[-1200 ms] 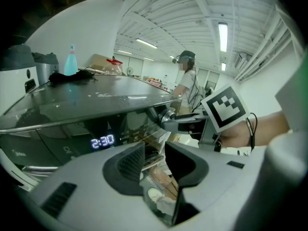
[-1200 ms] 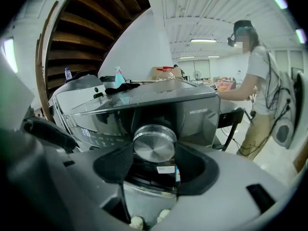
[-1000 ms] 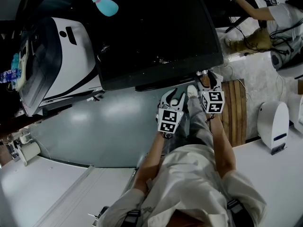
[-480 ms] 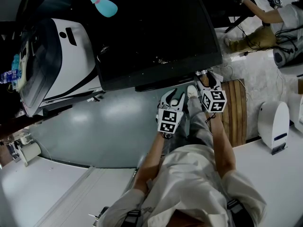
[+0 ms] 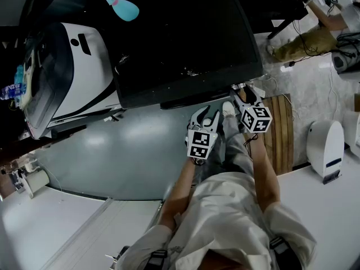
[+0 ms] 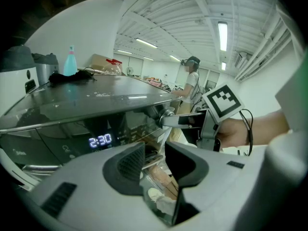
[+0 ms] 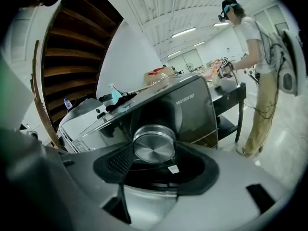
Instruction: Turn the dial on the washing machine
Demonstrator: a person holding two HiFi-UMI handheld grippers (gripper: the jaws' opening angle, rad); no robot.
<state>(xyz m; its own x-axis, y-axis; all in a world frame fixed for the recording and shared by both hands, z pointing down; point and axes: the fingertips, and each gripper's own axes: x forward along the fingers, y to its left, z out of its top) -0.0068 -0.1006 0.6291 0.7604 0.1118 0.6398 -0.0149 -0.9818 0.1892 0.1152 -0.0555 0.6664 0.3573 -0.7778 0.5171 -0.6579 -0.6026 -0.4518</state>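
Note:
The washing machine (image 5: 180,38) is dark with a glossy top, and its round metal dial (image 7: 154,146) sits on the front panel. My right gripper (image 7: 154,152) is shut on the dial, one black pad pressing each side. In the head view the right gripper (image 5: 243,93) reaches the machine's front edge at its right end. From the left gripper view, the dial (image 6: 167,113) shows with the right gripper's finger (image 6: 185,121) on it. The panel display (image 6: 101,140) is lit. My left gripper (image 5: 205,113) hangs open below the panel, left of the dial, and the gap between its jaws (image 6: 155,150) holds nothing.
A white machine (image 5: 73,66) stands to the left, and a teal spray bottle (image 5: 121,5) lies on the dark top. A wooden slatted board (image 5: 279,131) and a white appliance (image 5: 325,148) are on the floor at right. Another person (image 7: 250,57) stands beyond a black table.
My right gripper has rolled clockwise on the dial; its marker cube now sits tilted. The left gripper has stayed put. The person at the back has shifted toward the right.

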